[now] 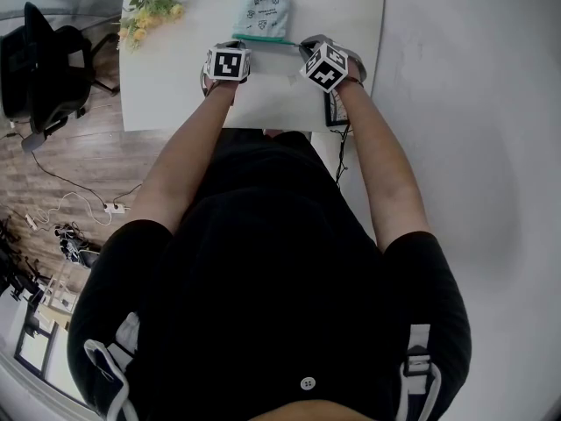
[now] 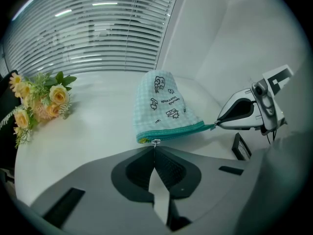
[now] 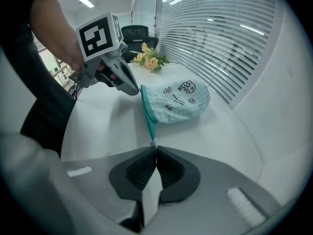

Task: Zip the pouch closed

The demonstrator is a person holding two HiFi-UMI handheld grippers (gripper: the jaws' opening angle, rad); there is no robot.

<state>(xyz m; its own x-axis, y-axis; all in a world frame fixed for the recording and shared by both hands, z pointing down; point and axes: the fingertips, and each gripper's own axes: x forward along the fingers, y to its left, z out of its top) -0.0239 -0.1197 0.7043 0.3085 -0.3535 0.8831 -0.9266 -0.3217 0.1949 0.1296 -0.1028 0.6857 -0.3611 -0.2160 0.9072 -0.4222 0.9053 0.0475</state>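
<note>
Pouch (image 2: 164, 106) handling comes down to a pinch at each end of the zip. The left gripper (image 2: 155, 150) has its jaws pressed together on the small metal zip pull (image 2: 155, 142). The right gripper (image 3: 155, 150) is likewise clamped tight on the teal tab (image 3: 152, 142) at the zip's other end. From where the person stands, the pouch lies at twelve o'clock of both grippers on the white surface (image 2: 98, 126), touching nothing else. Its teal zip band (image 2: 171, 132) is turned toward them and stretched straight along the nine-to-three line between the two tips. The pull sits at the nine o'clock end, just short of the corner, so the left hand is on the moving part and the right only anchors. Any further travel, I'd judge, goes toward nine o'clock, and little seems left, since the band shows no gape. The pouch itself is soft pale-green checked cloth with small dark cartoon prints, domed away toward twelve. Yellow flowers (image 2: 34, 102) lie well off at ten o'clock, in front of slatted blinds (image 2: 88, 33).
</note>
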